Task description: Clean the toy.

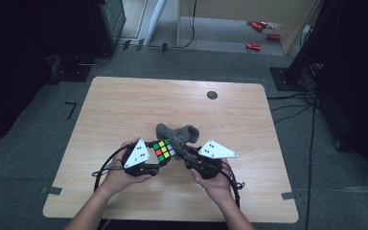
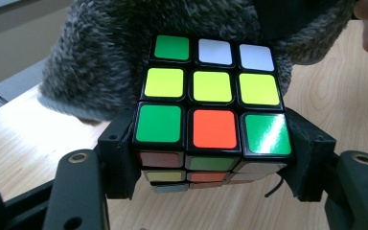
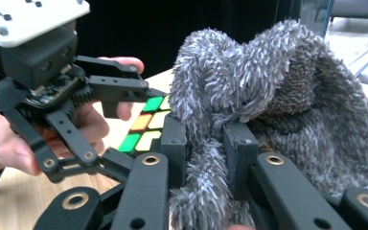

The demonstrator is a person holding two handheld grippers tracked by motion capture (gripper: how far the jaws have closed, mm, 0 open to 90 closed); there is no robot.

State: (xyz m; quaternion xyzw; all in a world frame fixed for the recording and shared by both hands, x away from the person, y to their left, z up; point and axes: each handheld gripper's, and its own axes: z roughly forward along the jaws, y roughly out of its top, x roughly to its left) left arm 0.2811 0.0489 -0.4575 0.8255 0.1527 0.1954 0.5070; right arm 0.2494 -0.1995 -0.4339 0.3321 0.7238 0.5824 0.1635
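A scrambled colour cube (image 2: 212,103) with green, yellow, white and orange stickers sits between the jaws of my left gripper (image 2: 211,158), which is shut on its two sides. In the high view the cube (image 1: 164,149) lies between both hands near the table's front. A grey fuzzy cloth (image 3: 268,105) bunches up right behind the cube and touches it (image 1: 177,134). My right gripper (image 3: 205,158) is shut on a fold of that cloth. The left gripper (image 3: 124,96) with the hand that holds it shows at the left of the right gripper view.
The wooden table (image 1: 124,105) has a small dark round spot (image 1: 212,95) near its far edge. Red cans (image 1: 258,28) lie on the floor beyond it. Cables trail from both grippers toward the front edge.
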